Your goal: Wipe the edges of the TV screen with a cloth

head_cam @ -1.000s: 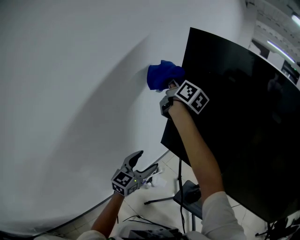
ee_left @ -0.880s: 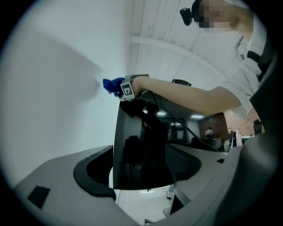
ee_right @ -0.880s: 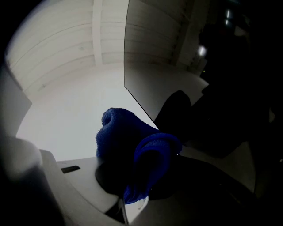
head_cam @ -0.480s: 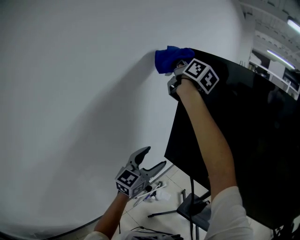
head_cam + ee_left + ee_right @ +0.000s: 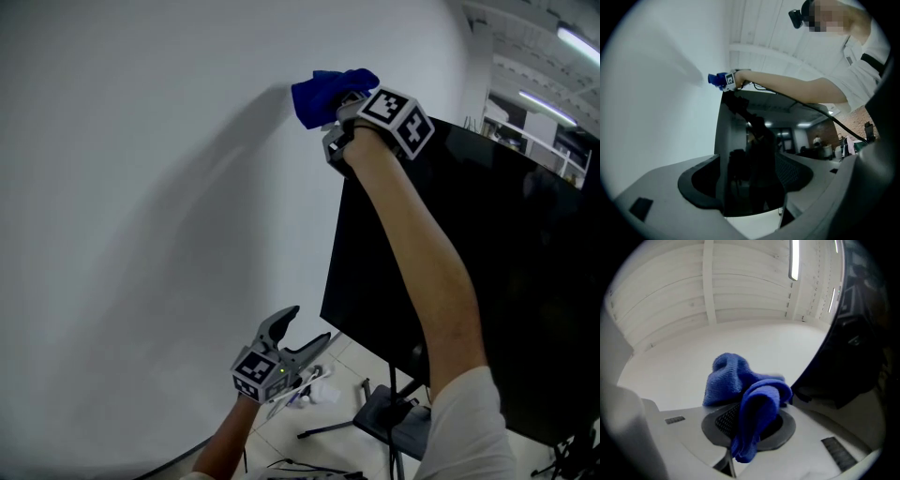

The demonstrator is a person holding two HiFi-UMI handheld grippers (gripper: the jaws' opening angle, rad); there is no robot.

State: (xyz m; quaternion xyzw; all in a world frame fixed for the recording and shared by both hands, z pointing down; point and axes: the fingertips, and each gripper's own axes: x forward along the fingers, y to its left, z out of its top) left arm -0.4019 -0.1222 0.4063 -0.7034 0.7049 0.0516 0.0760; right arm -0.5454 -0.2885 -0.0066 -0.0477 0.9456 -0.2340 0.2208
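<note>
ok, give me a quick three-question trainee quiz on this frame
1. In the head view, at which corner of the TV screen is the blue cloth?
A upper left
B lower left
C lower right
2. True or false: the left tongs grip something.
3. Fill in: the right tongs are shut on the ____.

Key: 1 A; 2 false, they are open and empty, low down and away from the screen; 3 blue cloth.
</note>
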